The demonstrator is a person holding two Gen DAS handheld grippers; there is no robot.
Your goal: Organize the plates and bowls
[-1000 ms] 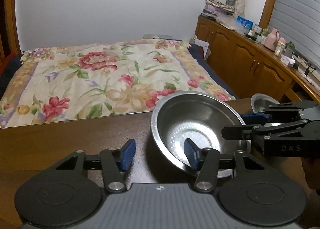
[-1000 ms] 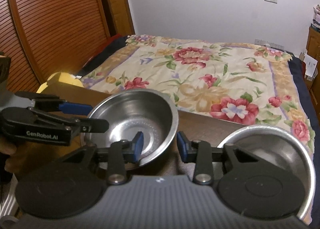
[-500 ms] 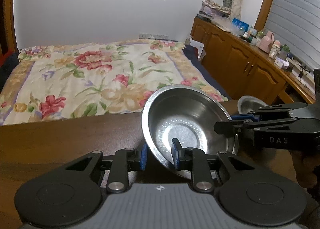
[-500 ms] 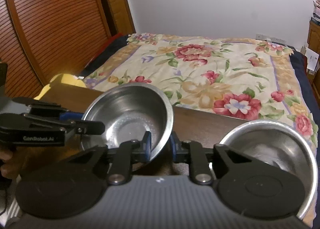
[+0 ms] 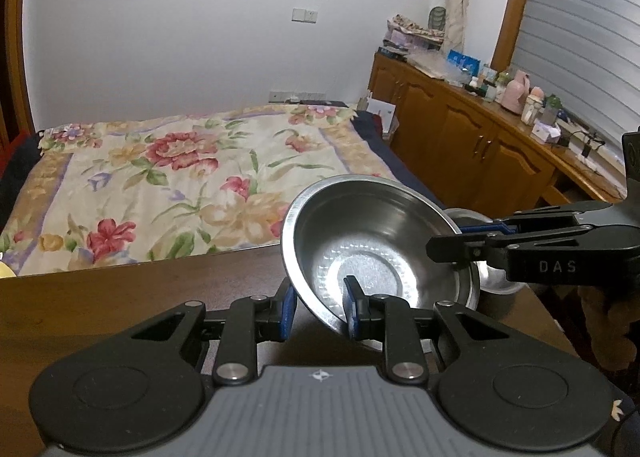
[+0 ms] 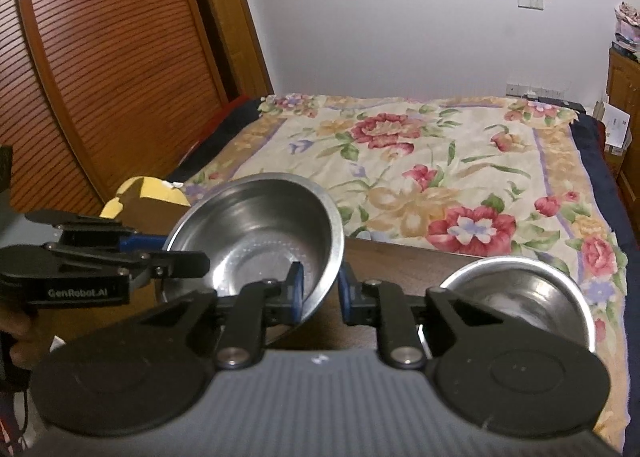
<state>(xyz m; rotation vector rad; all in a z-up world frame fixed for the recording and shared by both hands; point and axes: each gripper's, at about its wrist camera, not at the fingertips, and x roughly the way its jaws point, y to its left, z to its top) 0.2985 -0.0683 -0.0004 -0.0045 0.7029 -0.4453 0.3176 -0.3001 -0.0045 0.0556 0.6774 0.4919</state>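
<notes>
- The left gripper (image 5: 318,307) has its jaws clamped on the near rim of a steel bowl (image 5: 372,245), one blue pad inside, one outside.
- The right gripper (image 6: 320,291) pinches the same bowl's opposite rim with its jaws narrow.
- The bowl hangs tilted between both grippers above the brown desk (image 5: 120,289).
- A second steel bowl (image 6: 532,297) sits upright on the desk, just beside the held one.
- A floral bed (image 6: 420,161) lies beyond the desk.
</notes>
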